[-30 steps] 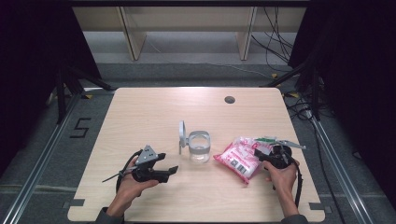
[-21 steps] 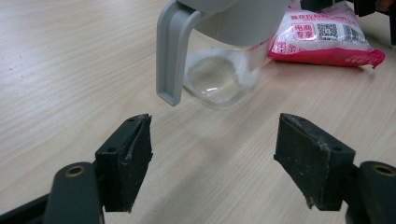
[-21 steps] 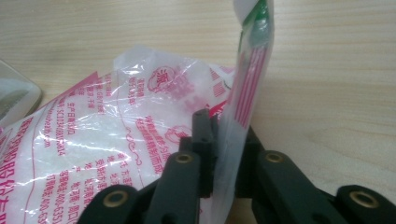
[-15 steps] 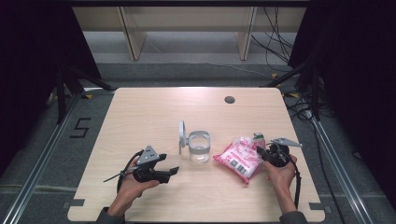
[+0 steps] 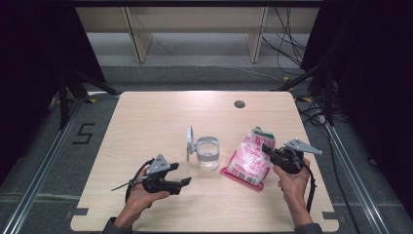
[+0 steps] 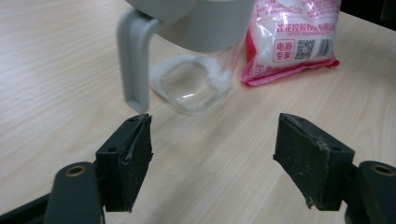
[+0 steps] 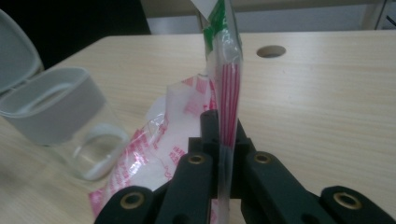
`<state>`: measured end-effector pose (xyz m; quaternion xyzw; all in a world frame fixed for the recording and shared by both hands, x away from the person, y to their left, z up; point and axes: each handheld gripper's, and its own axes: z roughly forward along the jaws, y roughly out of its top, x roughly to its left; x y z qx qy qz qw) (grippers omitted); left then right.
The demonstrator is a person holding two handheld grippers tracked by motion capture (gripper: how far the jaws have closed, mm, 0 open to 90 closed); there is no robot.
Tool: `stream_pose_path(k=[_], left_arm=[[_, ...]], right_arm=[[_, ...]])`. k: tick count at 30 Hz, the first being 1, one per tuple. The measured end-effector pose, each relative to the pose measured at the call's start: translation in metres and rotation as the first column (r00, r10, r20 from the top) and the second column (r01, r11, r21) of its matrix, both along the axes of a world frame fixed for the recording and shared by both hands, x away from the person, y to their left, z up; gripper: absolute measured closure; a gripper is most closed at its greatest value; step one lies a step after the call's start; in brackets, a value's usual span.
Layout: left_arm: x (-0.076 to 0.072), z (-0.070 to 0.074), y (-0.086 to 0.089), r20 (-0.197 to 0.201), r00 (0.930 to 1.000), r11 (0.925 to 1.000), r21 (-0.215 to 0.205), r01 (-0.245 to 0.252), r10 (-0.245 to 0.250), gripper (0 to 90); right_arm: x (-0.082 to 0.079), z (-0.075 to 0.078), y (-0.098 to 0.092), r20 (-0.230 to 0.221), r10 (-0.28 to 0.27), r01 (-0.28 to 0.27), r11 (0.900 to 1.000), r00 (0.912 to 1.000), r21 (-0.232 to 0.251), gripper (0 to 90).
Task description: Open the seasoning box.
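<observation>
Two grippers: right gripper (image 5: 266,147) clenched on pink bag (image 5: 248,158) edge, left gripper (image 5: 186,181) released, near glass jar (image 5: 208,152) on desk (image 5: 160,117).

This looks like a lab or recording studio rather than a home: a bare light-wood table (image 5: 160,117) with a cable hole (image 5: 239,104) stands alone on grey floor (image 5: 204,73), boxed in by black curtains (image 5: 34,58). Metal floor rails (image 5: 44,170) run along both sides (a taped "5" (image 5: 84,133) marks the left one). Loose cables (image 5: 292,29) trail behind, near plain wooden shelving (image 5: 195,19).
</observation>
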<state>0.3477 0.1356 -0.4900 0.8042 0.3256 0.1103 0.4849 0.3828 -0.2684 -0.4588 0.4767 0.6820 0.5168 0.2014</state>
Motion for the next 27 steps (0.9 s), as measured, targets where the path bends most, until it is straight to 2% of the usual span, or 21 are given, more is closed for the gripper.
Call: stream_pose_path(k=[2,4,5,6,7,8,9,12,14,15,16,17,18,20,21,22,23,24,25,26,27], left_arm=[[-0.001,-0.002,-0.004,0.005,0.9999,0.9998,0.019,0.011,-0.011,26.9],[-0.004,-0.003,-0.011,0.039,0.9992,0.9966,0.082,0.005,-0.008,26.6],[-0.006,-0.002,-0.012,0.060,0.9981,0.9910,0.133,0.010,-0.018,26.6],[-0.006,-0.003,-0.014,0.060,0.9978,0.9932,0.115,0.018,-0.026,26.6],[-0.007,-0.002,-0.016,0.054,0.9980,0.9954,0.092,0.026,-0.031,26.8],[-0.008,-0.002,-0.018,0.048,0.9988,0.9969,0.078,0.009,-0.013,27.0],[-0.007,-0.002,-0.020,0.055,0.9984,0.9966,0.082,0.010,-0.014,27.1],[-0.008,-0.005,-0.028,0.072,0.9973,0.9956,0.093,0.004,-0.011,27.3],[-0.008,-0.007,-0.036,0.061,0.9980,0.9965,0.082,0.015,-0.020,28.0],[-0.007,-0.008,-0.040,0.059,0.9980,0.9952,0.096,0.017,-0.022,28.1],[-0.006,-0.009,-0.045,0.061,0.9979,0.9952,0.096,0.017,-0.023,28.3],[-0.005,-0.008,-0.051,0.066,0.9972,0.9930,0.115,0.027,-0.035,28.5],[-0.005,-0.010,-0.055,0.067,0.9971,0.9952,0.093,0.030,-0.036,28.7],[-0.004,-0.010,-0.066,0.065,0.9973,0.9963,0.080,0.031,-0.036,29.2],[-0.003,-0.009,-0.071,0.065,0.9968,0.9960,0.080,0.041,-0.046,29.3],[-0.003,-0.009,-0.074,0.059,0.9970,0.9957,0.080,0.046,-0.051,29.6],[-0.002,-0.009,-0.078,0.062,0.9966,0.9948,0.089,0.050,-0.055,29.8],[-0.002,-0.008,-0.083,0.062,0.9967,0.9953,0.084,0.048,-0.053,30.0],[-0.003,-0.007,-0.087,0.068,0.9966,0.9947,0.094,0.041,-0.048,30.2],[-0.005,-0.007,-0.092,0.076,0.9962,0.9966,0.074,0.036,-0.042,30.2],[-0.006,-0.006,-0.096,0.086,0.9946,0.9954,0.081,0.052,-0.059,30.2]], right_arm=[[-0.002,0.005,0.003,0.026,0.019,-0.019,1.000,0.9995,-0.014,90.0],[-0.008,0.012,0.009,0.025,0.025,-0.025,1.000,0.9994,0.003,90.0],[-0.009,0.014,0.010,0.038,0.034,-0.033,0.999,0.9987,-0.006,90.0],[-0.011,0.017,0.013,0.037,0.044,-0.044,0.999,0.9983,0.005,90.0],[-0.013,0.020,0.016,0.029,0.042,-0.042,0.999,0.9987,-0.008,90.0],[-0.012,0.022,0.017,0.068,0.064,-0.062,0.998,0.9956,-0.032,90.0],[-0.015,0.026,0.022,0.056,0.069,-0.068,0.998,0.9961,-0.015,90.0],[-0.017,0.033,0.030,0.080,0.092,-0.090,0.995,0.9926,-0.035,90.0],[-0.020,0.039,0.036,0.077,0.108,-0.102,0.992,0.9911,-0.079,90.0],[-0.020,0.040,0.037,0.094,0.118,-0.109,0.990,0.9886,-0.092,90.0],[-0.021,0.043,0.039,0.089,0.127,-0.121,0.990,0.9879,-0.077,90.0],[-0.022,0.046,0.041,0.094,0.135,-0.126,0.988,0.9864,-0.095,90.0],[-0.021,0.050,0.042,0.121,0.159,-0.144,0.982,0.9798,-0.120,90.0],[-0.021,0.056,0.045,0.128,0.175,-0.157,0.978,0.9763,-0.138,90.0],[-0.022,0.060,0.047,0.115,0.176,-0.157,0.976,0.9777,-0.153,90.0],[-0.021,0.065,0.047,0.121,0.194,-0.170,0.968,0.9735,-0.184,90.0],[-0.022,0.069,0.049,0.093,0.189,-0.170,0.968,0.9776,-0.185,90.0],[-0.020,0.072,0.049,0.099,0.203,-0.181,0.964,0.9741,-0.197,90.0],[-0.021,0.075,0.050,0.092,0.198,-0.178,0.965,0.9758,-0.195,90.0],[-0.022,0.079,0.050,0.085,0.196,-0.177,0.965,0.9768,-0.195,90.0],[-0.021,0.081,0.048,0.089,0.210,-0.188,0.960,0.9736,-0.206,90.0]])
